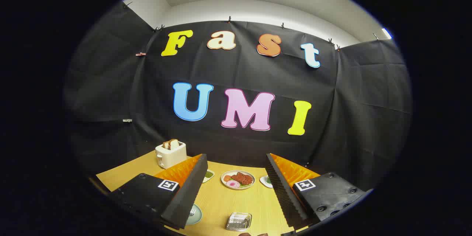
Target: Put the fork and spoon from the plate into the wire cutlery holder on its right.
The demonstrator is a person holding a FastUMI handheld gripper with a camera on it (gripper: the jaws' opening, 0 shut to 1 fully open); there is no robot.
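Observation:
My gripper [236, 162] is open, held high above the wooden table [225, 202], with nothing between its fingers. Below and between the fingers, near the table's front, a grey-green plate [195, 215] peeks out beside the left finger, with fork tines [192, 212] showing on it; the rest of the plate is hidden by that finger, and I cannot make out the spoon. To the plate's right sits the wire cutlery holder [239, 221], a small square metal basket.
A white toaster [170, 154] with bread slices stands at the table's back left. Farther back between the fingers lie a plate of meat and vegetables [238, 179], a small dish of greens [208, 175] and another small white dish [266, 181]. Black cloth walls the booth.

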